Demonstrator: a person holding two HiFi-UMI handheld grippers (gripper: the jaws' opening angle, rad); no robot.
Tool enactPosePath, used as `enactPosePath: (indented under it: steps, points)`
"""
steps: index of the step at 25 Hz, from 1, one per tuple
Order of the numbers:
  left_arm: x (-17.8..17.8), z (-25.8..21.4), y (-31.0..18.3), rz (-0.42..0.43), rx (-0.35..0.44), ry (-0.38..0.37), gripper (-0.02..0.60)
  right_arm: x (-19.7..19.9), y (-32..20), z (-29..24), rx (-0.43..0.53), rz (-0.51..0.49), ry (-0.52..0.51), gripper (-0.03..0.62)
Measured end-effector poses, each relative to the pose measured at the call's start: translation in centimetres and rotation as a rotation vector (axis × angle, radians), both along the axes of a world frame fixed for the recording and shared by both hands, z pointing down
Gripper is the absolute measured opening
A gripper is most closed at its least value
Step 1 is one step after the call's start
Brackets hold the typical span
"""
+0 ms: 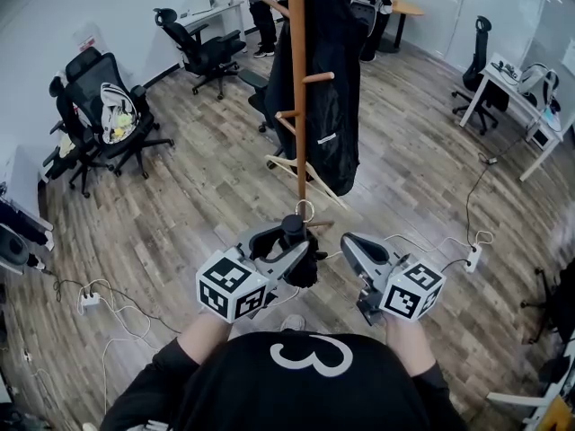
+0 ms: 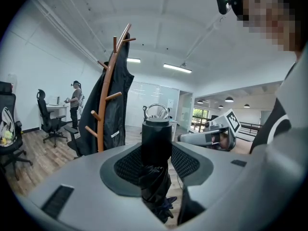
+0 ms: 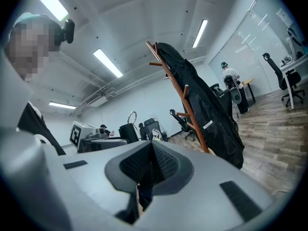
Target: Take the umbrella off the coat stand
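The left hand-held gripper (image 1: 286,245) pinches the folded black umbrella (image 2: 156,138) between its spread jaws, the padded faces pressing on both sides of the dark body. The umbrella stands upright, a metal ring (image 2: 156,111) at its top and crumpled fabric hanging below. It is clear of the wooden coat stand (image 1: 300,106), which stands just ahead on the wooden floor (image 1: 207,178) with a black coat (image 1: 337,88) draped on it. The right hand-held gripper (image 1: 349,241), beside the left one, has its jaws pressed together with nothing between them.
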State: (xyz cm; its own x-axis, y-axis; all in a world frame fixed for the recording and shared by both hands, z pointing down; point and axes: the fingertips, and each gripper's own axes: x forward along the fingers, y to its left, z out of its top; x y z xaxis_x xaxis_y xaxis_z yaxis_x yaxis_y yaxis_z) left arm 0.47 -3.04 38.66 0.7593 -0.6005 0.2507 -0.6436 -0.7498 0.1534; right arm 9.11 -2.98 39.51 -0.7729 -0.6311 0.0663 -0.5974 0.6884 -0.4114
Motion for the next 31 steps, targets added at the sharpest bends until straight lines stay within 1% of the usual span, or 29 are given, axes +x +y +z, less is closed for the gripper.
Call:
enactPosePath:
  steps: [5, 11, 16, 31]
  points:
    - [0.8, -0.3, 2.7, 0.002, 0.003, 0.006, 0.194, 0.5, 2.4, 0.0, 0.008, -0.002, 0.003, 0.026]
    - [0.9, -0.7, 5.2, -0.023, 0.021, 0.001, 0.195, 0.7, 4.6, -0.5, 0.029, -0.024, -0.001, 0.026]
    - [0.8, -1.5, 6.9, -0.049, 0.031, 0.008, 0.195, 0.6, 6.0, -1.1, 0.040, -0.047, -0.002, 0.026]
    - [0.9, -2.0, 11.8, -0.072, 0.045, 0.023, 0.195, 0.5, 10.7, -1.6, 0.070, -0.090, 0.023, 0.026]
